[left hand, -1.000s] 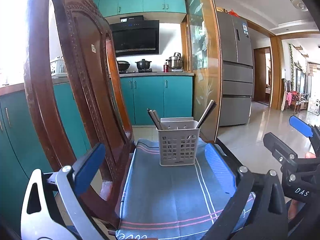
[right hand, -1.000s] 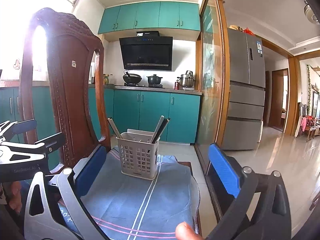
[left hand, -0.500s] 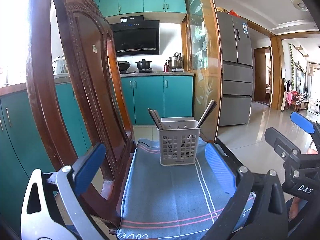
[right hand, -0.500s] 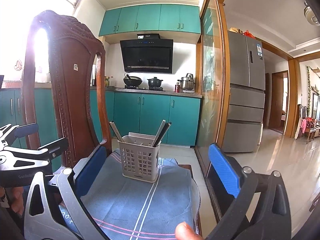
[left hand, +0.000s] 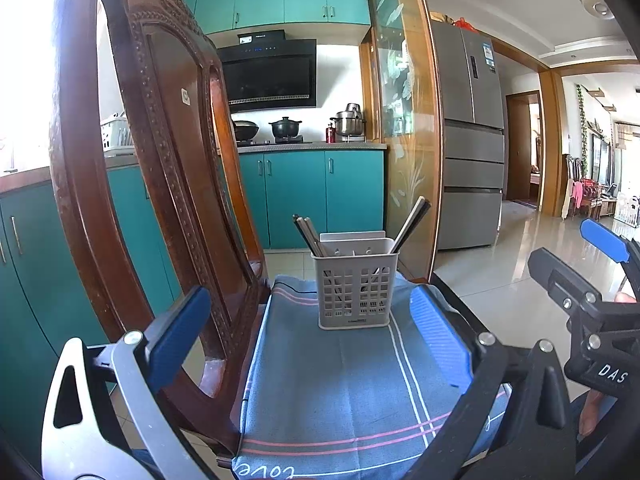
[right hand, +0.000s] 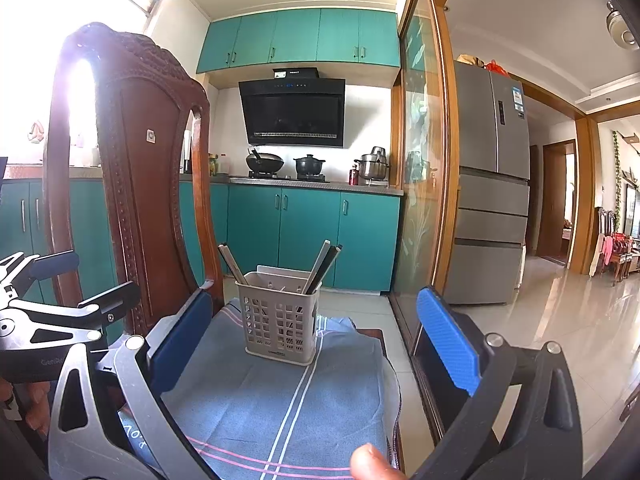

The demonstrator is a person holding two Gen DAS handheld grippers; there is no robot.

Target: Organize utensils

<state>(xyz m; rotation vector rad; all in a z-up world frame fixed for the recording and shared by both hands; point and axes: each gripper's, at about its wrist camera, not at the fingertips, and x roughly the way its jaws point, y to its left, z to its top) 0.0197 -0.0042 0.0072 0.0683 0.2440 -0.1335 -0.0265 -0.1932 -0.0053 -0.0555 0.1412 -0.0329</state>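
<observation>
My left hand-held gripper [left hand: 308, 340] hangs with its blue-padded fingers spread wide and nothing between them; my right hand-held gripper [right hand: 316, 344] is just as wide apart and empty; both point at the pale grey slotted plastic utensil basket [left hand: 354, 284], which stands upright on the blue striped cloth [left hand: 332, 384] covering the seat of the carved dark wooden chair [left hand: 160, 168]. Dark flat chopsticks [left hand: 410, 226] lean out of the basket's right side, another set [left hand: 306, 232] out of its left; I see no loose utensils on the cloth. The risks I judge from here: the basket looks light and tall, so a finger catching a leaning stick could tip it; the cloth may slide under a push; the chair back stands close on my left and could snag that gripper.
</observation>
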